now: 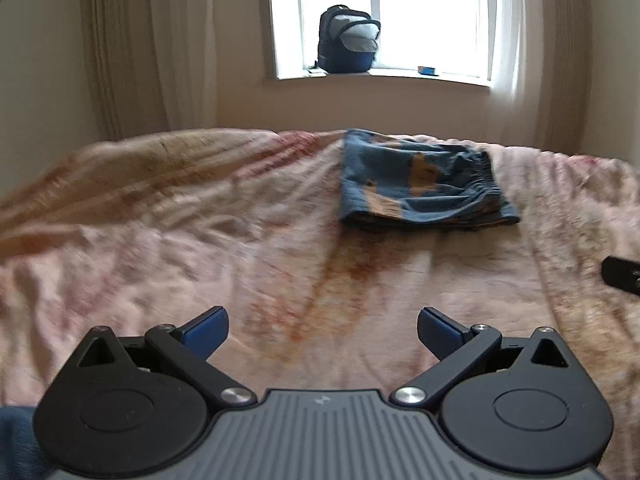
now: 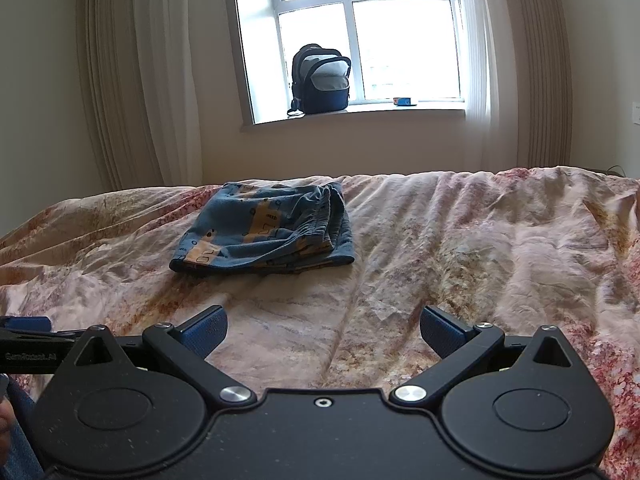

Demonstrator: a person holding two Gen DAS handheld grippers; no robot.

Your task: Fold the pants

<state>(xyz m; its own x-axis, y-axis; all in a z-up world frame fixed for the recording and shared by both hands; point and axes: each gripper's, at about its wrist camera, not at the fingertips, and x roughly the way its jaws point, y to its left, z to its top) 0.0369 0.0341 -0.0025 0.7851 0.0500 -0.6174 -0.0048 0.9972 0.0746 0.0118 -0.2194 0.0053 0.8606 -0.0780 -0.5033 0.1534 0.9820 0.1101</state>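
Ahead of the left gripper (image 1: 323, 334), up and to its right, folded blue pants (image 1: 424, 184) lie on the pink bedspread (image 1: 200, 220); fingers spread wide, nothing between them. Backpack (image 1: 348, 40) on the windowsill beyond.

Right wrist view: right gripper (image 2: 323, 334) likewise spread and empty; pants (image 2: 268, 232) ahead and to its left, well apart. Left gripper's tip (image 2: 28, 326) at the left edge.

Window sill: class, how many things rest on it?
2 clearly: a backpack at its left and a small blue object towards its right; flat bits beside the backpack are unclear.
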